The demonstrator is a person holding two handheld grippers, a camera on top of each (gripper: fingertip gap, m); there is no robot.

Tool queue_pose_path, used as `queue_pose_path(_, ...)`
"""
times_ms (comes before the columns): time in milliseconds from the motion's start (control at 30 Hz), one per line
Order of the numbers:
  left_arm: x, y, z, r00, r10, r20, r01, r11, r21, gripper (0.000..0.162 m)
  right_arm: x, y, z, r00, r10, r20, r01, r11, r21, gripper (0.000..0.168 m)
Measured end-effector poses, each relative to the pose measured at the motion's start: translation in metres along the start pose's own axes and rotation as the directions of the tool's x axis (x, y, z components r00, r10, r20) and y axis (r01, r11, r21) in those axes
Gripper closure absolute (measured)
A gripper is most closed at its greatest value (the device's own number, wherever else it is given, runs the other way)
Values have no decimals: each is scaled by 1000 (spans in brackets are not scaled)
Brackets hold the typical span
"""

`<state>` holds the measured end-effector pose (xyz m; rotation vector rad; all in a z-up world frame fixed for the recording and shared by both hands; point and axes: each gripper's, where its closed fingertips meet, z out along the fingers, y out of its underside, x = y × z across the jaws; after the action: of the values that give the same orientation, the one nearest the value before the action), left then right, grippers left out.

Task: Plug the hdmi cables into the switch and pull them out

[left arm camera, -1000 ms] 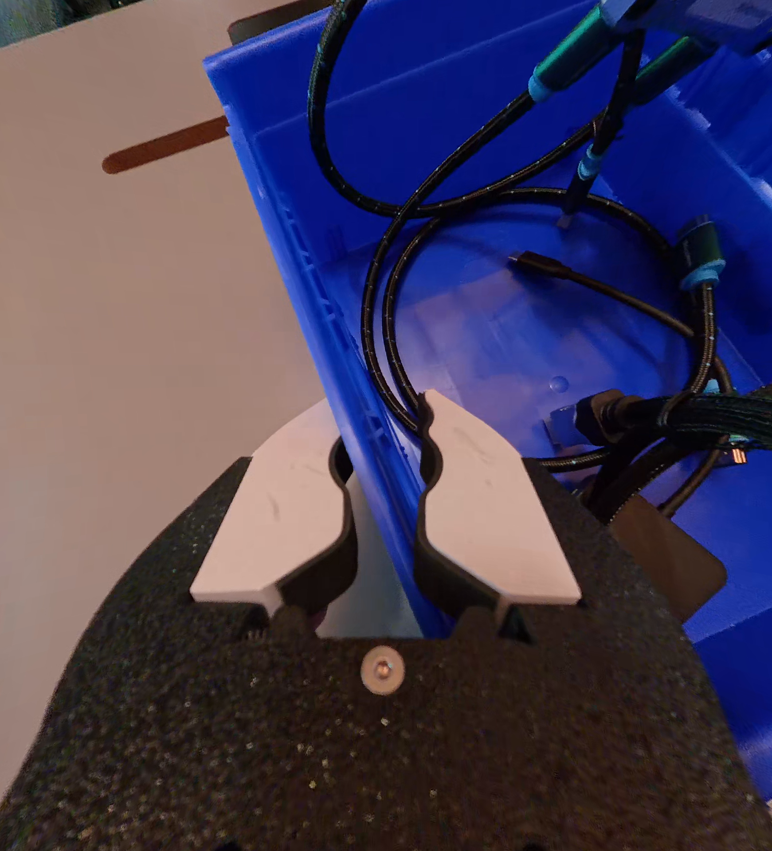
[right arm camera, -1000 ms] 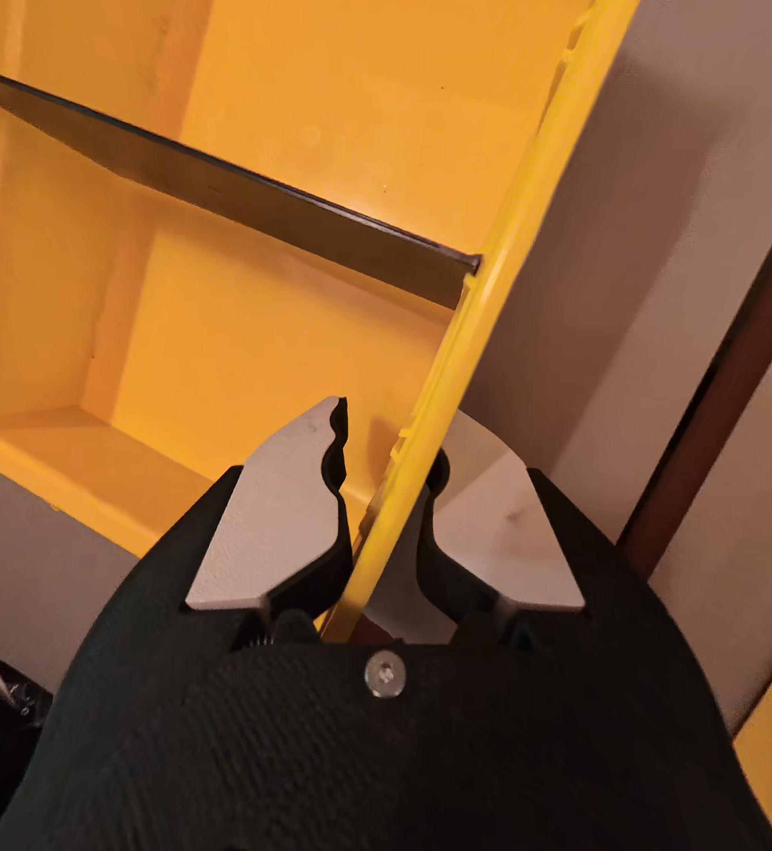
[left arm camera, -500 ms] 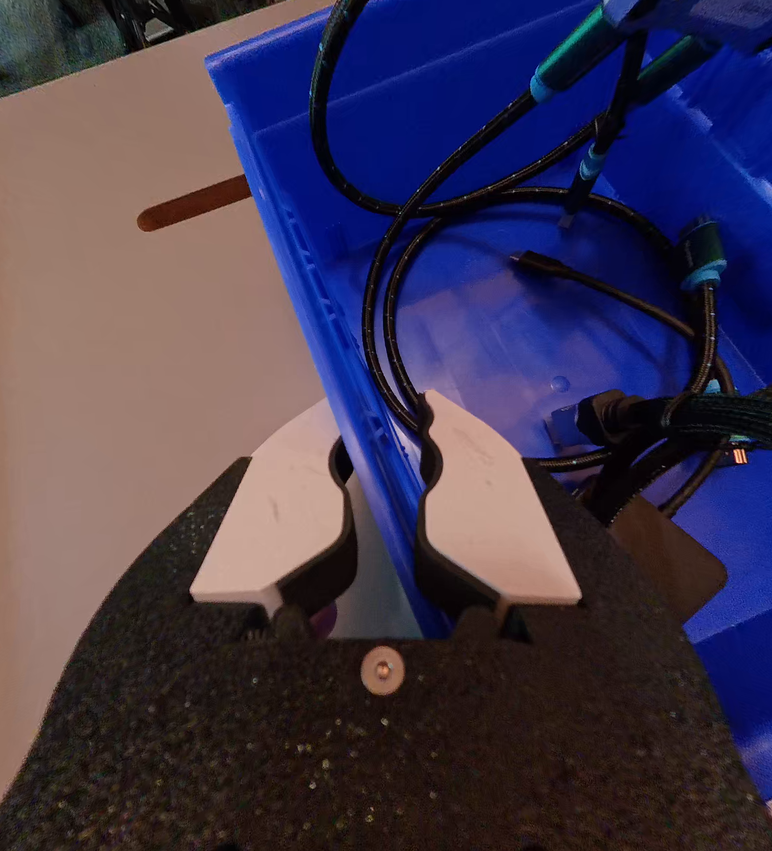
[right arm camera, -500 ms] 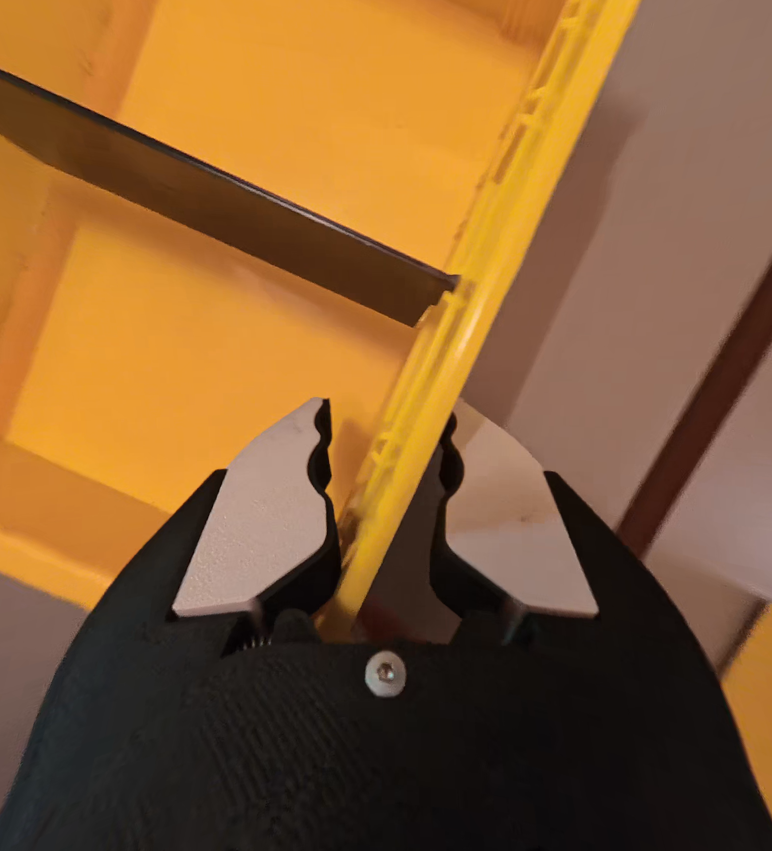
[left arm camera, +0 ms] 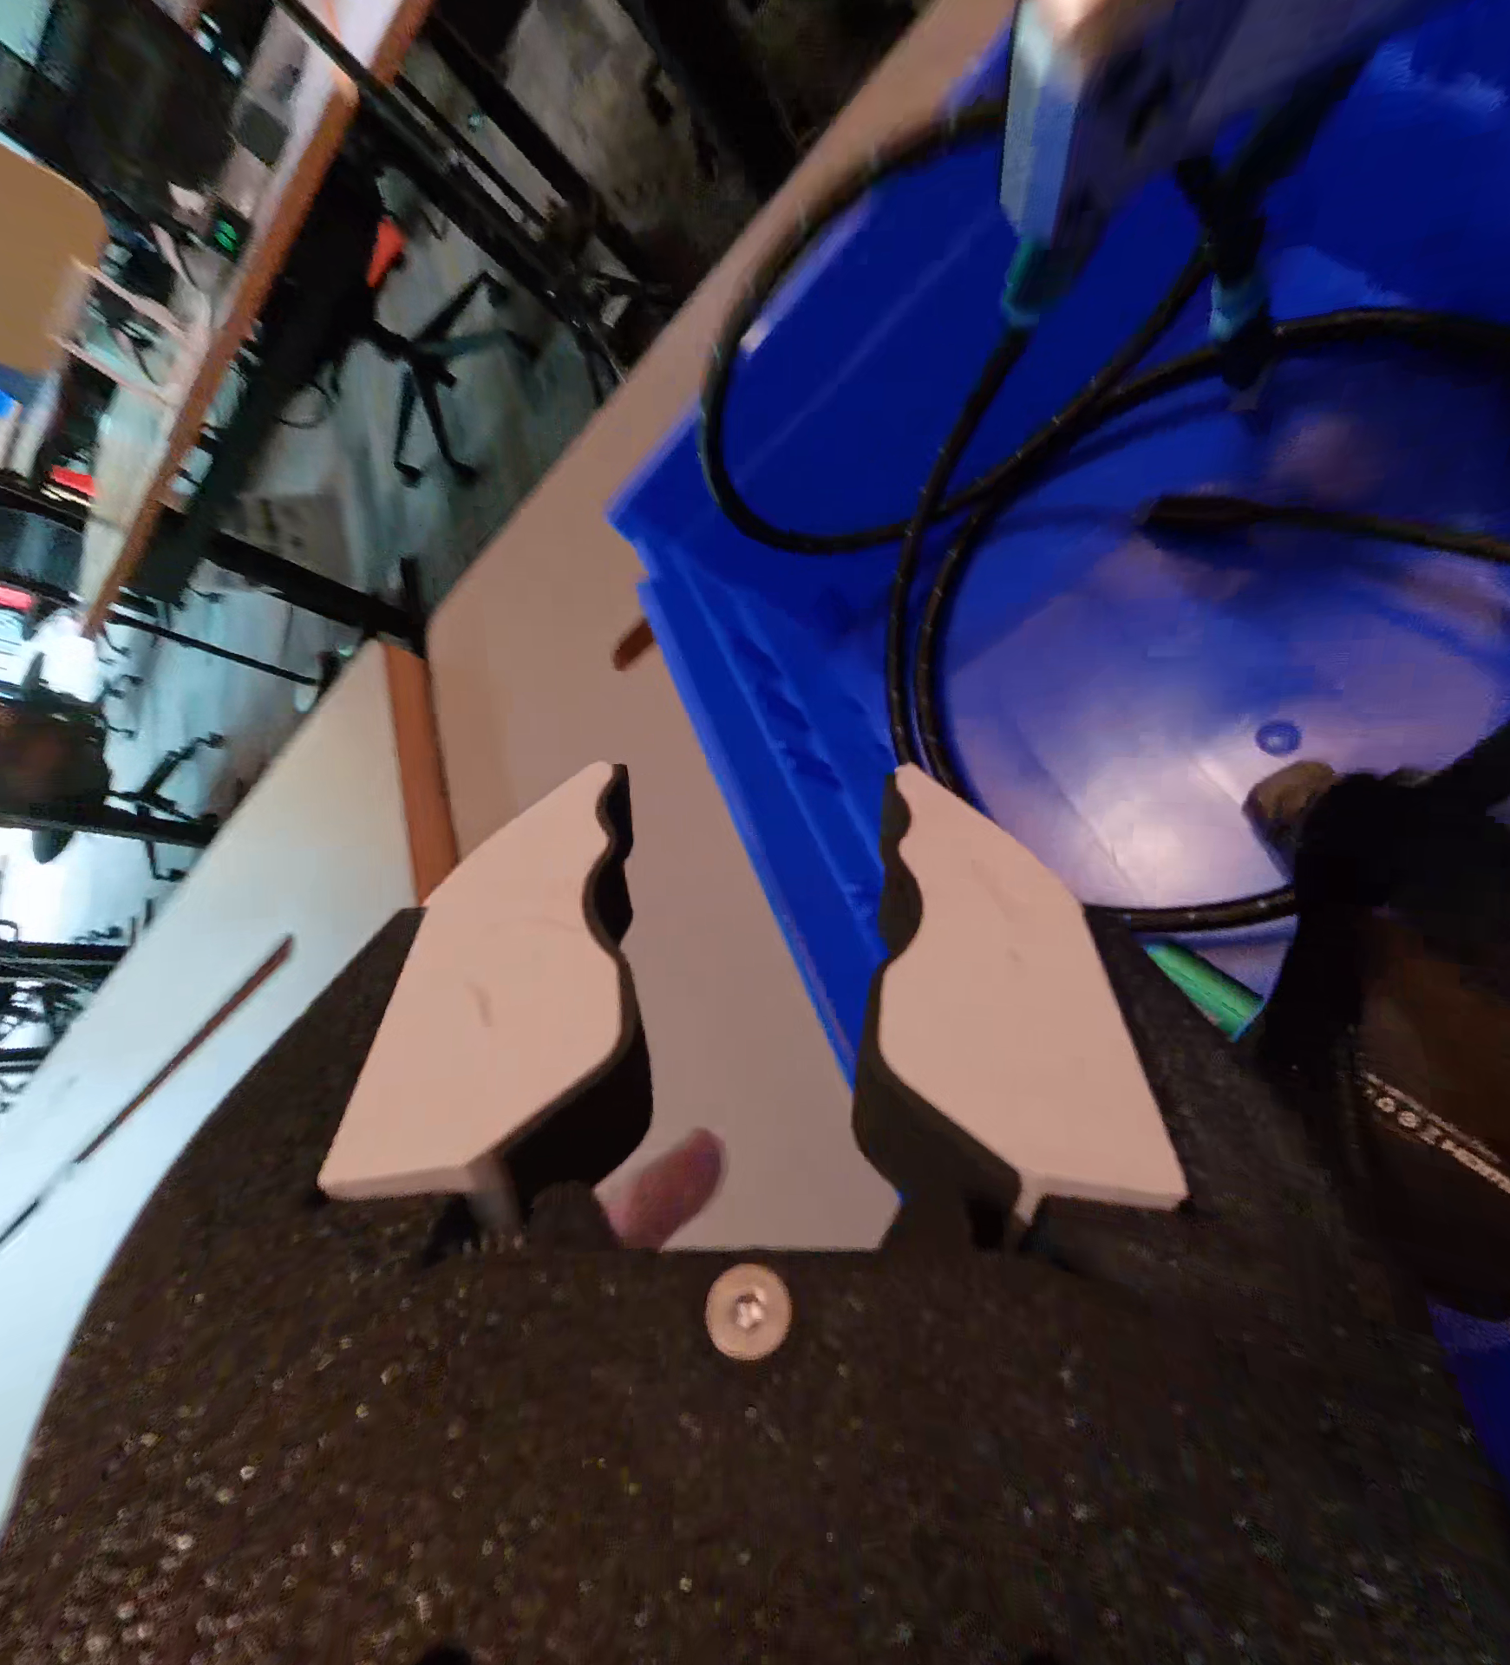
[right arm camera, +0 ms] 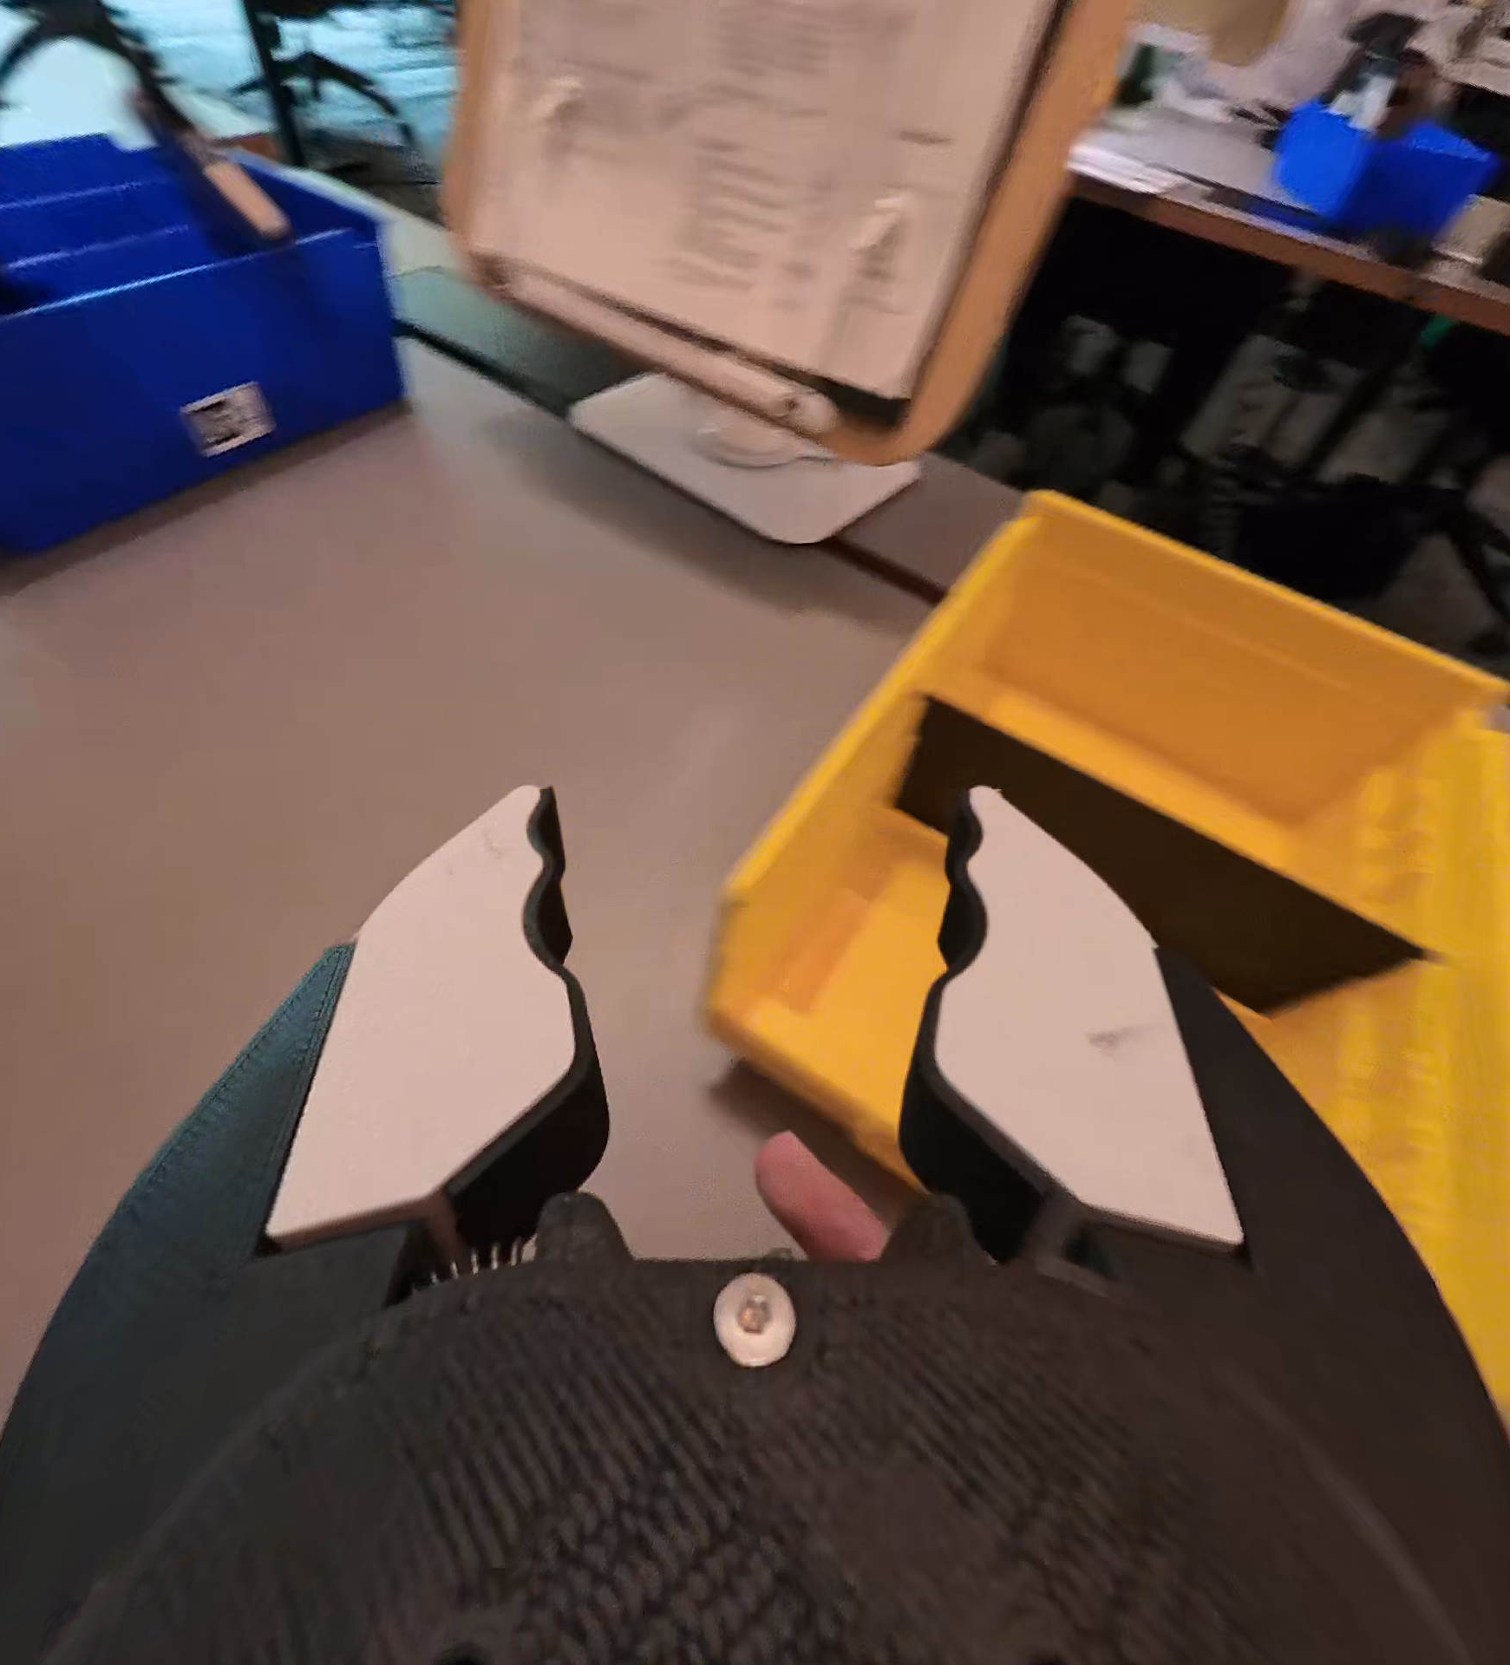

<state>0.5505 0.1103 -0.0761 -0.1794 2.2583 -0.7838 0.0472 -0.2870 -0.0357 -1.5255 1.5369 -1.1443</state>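
Our left gripper [left arm camera: 755,793] now has its fingers spread apart and empty; half a second ago they pinched the near wall of the blue bin [left arm camera: 787,721], which now runs free through the gap, touching neither. Our right gripper [right arm camera: 755,824] has done the same: its fingers gape with nothing between them, and the rim of the yellow bin [right arm camera: 823,910] they clamped before now sits beyond the right fingertip. Both wrist views have tipped up from the bins toward the room, and both are blurred, so we judge the grippers to be lifting away.

That frees both bins on the worktop [right arm camera: 282,721], and we read the positioning step as over; no cable is in hand yet, and plugging at the switch has not begun.

Counting outward: two grippers and two bins near us, with the blue bin showing again across the worktop in the right view. One black divider [right arm camera: 1138,865] crosses the yellow bin, which otherwise looks empty. The hdmi cables [left arm camera: 931,504] lie coiled inside the blue bin; we make out at least three teal-collared plugs, though the strands tangle too much for a firm count. One pale grey box, probably the switch [left arm camera: 1084,99], hangs at the top edge with cables running up to it. A dark pouch [left arm camera: 1454,1081] lies at the bin's right.
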Motion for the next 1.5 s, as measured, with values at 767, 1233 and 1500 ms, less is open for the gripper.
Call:
queue_pose_path(767, 70, -98, 69, 815, 504, -287, -489, 863, 127, 123, -115, 30, 43, 953, -74, 292, 46, 994, 100, 82)
queue_pose_path(1233, 38, -167, -71, 690, 713, 126, -718, 652, 245, 140, -104, -30, -28, 968, -216, 125, 103, 803, 588, 76)
queue_pose_path(1500, 36, -256, -233, 554, 624, 552, -825, 503, 259, 140, -121, -35, -36, 955, -286, 74, 177, 754, 633, 78)
